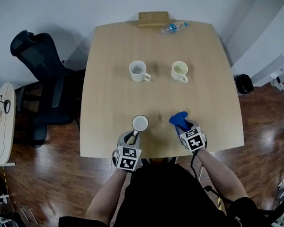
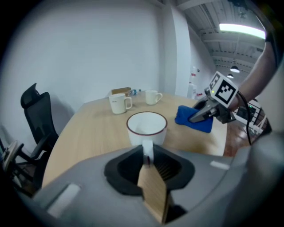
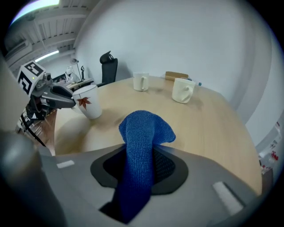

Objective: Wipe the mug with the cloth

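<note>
Left gripper view, mug handle apparently between tongs

Left tongs on mug handle, right tongs gripping blue cloth — both at table near edge.

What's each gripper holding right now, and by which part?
Left gripper: the mug, by its handle. Right gripper: the blue cloth, pinched partway along, one end bunched out front.
</note>
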Tool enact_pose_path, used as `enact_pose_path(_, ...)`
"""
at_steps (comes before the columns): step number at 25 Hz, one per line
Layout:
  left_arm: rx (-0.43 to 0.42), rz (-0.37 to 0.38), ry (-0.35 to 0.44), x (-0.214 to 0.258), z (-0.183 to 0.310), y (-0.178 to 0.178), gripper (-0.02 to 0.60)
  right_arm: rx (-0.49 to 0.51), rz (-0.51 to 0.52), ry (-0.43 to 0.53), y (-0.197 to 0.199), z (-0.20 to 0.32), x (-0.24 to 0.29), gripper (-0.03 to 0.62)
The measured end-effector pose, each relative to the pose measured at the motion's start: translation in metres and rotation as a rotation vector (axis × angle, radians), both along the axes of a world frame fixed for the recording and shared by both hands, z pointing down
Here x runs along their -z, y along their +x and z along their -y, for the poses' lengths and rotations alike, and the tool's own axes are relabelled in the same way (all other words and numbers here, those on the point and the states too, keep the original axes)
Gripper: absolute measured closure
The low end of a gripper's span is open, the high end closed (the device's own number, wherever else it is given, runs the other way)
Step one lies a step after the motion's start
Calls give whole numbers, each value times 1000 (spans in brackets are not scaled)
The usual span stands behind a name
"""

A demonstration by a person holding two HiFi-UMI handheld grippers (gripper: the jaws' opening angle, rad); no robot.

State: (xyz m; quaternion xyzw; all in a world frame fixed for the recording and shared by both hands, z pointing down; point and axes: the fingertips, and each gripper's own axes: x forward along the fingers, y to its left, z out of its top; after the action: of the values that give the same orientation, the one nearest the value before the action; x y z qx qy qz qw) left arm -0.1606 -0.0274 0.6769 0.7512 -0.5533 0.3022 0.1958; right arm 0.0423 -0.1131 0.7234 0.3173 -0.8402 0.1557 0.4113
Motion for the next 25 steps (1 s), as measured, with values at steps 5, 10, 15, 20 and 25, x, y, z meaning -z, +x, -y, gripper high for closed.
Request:
enact_pose_path(5,59,-195,-57,15,7,4,512,-71,218,36,-3,8,53,470)
enact_pose_path(10,118,-510,-7,82,36,23,512,-19,464,295,-30,19,190,471)
enact_pose_path(15,39,-775,135,191,77,66,512,310,411,686,-86,-9,323,471)
enact_pose_path(20,-36,-915,236,267,91,91,512,391,249,968,-100,-20,359,474)
enact_pose_path(25,-50,-944,262,283,94,92,512,422,162,1048,-95,-16,371,476)
